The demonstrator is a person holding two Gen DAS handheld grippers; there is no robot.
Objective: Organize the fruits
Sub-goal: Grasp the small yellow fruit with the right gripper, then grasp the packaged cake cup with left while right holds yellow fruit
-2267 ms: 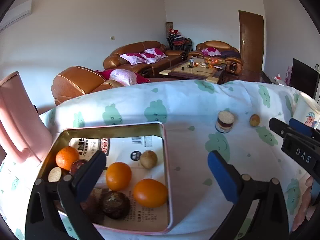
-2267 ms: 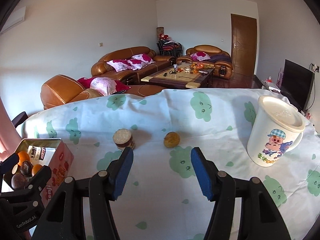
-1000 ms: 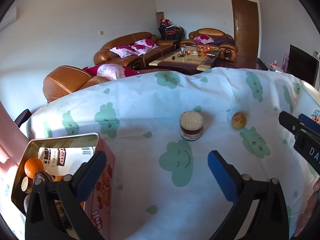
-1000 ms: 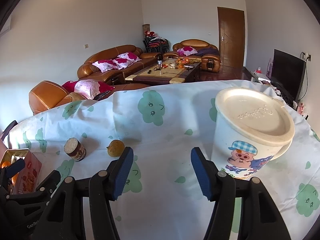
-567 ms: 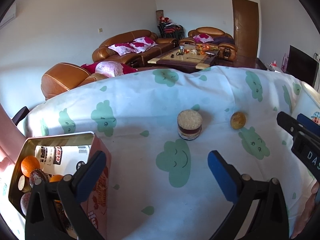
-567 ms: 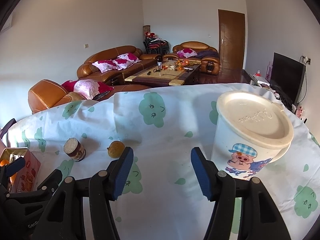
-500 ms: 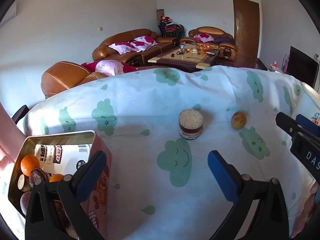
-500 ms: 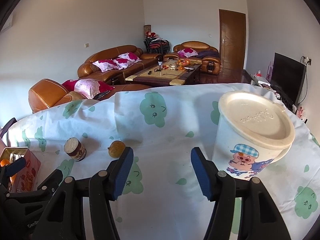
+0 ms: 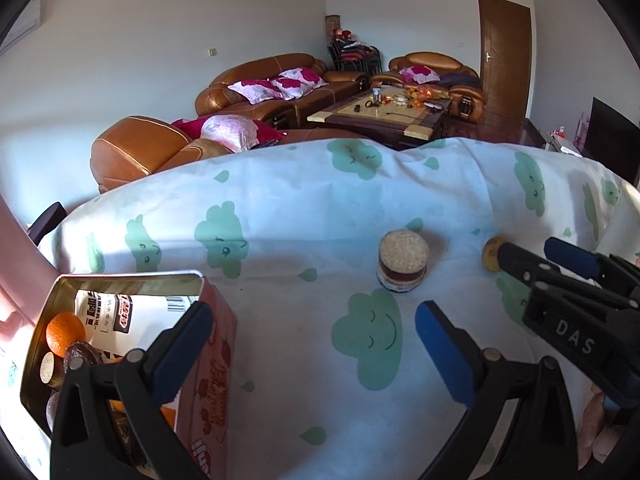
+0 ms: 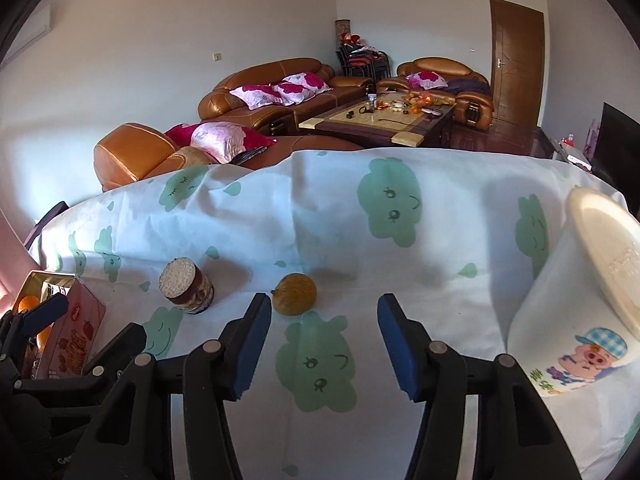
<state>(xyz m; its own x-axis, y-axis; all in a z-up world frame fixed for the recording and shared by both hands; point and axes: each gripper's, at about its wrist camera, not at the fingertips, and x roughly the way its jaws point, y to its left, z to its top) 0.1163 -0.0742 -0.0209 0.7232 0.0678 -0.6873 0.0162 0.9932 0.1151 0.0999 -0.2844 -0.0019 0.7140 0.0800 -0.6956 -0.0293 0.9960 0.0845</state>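
A small yellow-brown fruit [image 10: 294,294] lies on the cloud-print tablecloth, just ahead of my right gripper [image 10: 324,340], close to its left finger. The right gripper is open and empty. In the left wrist view the same fruit [image 9: 490,259] is partly hidden behind the right gripper's finger. My left gripper [image 9: 312,348] is open and empty, beside an open pink tin [image 9: 212,364] that holds an orange [image 9: 64,332] and several other fruits. A short round jar [image 9: 403,266] with a pale top stands ahead of the left gripper; it also shows in the right wrist view [image 10: 186,286].
A tall white cup with a cartoon pig [image 10: 576,320] stands at the right, close to the right gripper. The tin [image 10: 76,328] is at the far left. A pink object [image 9: 16,264] rises at the left edge. Beyond the table's far edge are sofas and a coffee table.
My right gripper has swung left and forward toward the yellow-brown fruit; the cup has slid to the right edge. My left gripper has barely moved. Both stay open.
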